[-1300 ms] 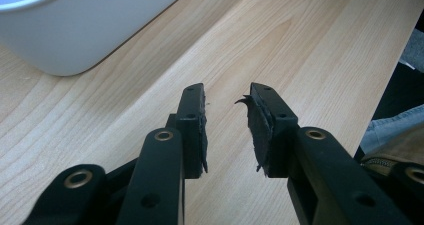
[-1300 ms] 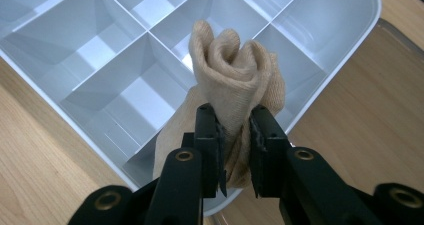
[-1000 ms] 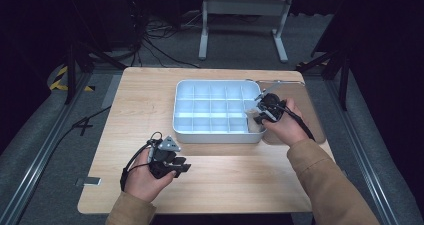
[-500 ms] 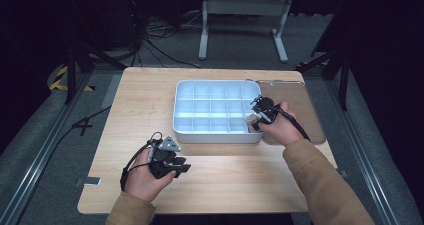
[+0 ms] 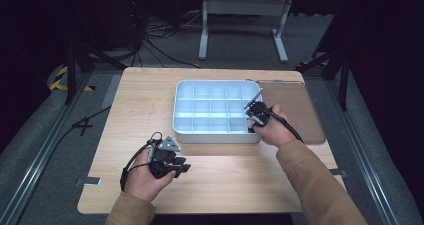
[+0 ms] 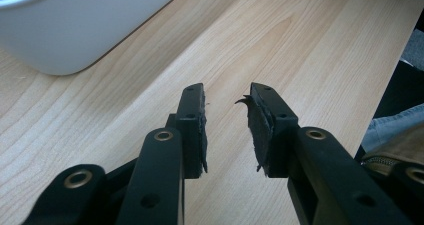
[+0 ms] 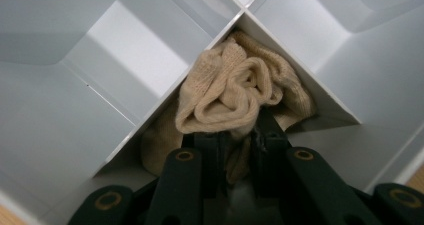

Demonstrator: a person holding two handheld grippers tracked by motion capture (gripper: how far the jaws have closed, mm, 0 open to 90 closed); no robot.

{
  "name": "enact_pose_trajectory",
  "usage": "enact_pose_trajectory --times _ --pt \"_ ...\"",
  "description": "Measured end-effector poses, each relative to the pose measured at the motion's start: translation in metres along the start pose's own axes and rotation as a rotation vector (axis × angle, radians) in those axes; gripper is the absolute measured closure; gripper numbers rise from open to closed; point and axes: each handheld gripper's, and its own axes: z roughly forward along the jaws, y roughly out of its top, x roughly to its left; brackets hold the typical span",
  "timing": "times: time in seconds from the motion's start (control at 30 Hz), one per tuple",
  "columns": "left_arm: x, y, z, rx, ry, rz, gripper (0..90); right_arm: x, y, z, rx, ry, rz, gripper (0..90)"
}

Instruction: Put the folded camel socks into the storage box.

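We are lowering a bunched beige knitted sock, pinched in our right claw, into a compartment at the right edge of the white divided plastic tray. Next we release it and withdraw. Our left claw rests open and empty over the pale wooden counter.

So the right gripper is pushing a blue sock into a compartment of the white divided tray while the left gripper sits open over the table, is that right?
Not quite: the sock is beige, not blue, as the right gripper view shows. The rest holds: the right gripper is clamped on it inside a compartment of the white divided tray, and the left gripper sits open over the table.
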Motion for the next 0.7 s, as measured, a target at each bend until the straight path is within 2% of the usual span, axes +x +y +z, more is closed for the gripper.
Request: enact_pose_trajectory --times 0.23,0.37,0.6,0.7 --pt "0.000 0.000 0.000 0.003 -0.001 -0.005 68.3 -0.001 -0.005 -0.008 -0.033 0.014 0.006 74.0" --pt "0.001 0.000 0.001 0.007 0.003 -0.002 67.9 0.002 -0.007 -0.016 -0.062 -0.002 -0.003 65.9" --pt "0.001 0.000 0.000 0.002 0.002 -0.002 67.9 -0.001 -0.015 -0.036 -0.136 0.012 0.003 64.6" --pt "0.000 0.000 0.000 0.000 -0.002 -0.014 67.9 -0.001 -0.018 -0.046 -0.166 0.024 0.002 65.0"
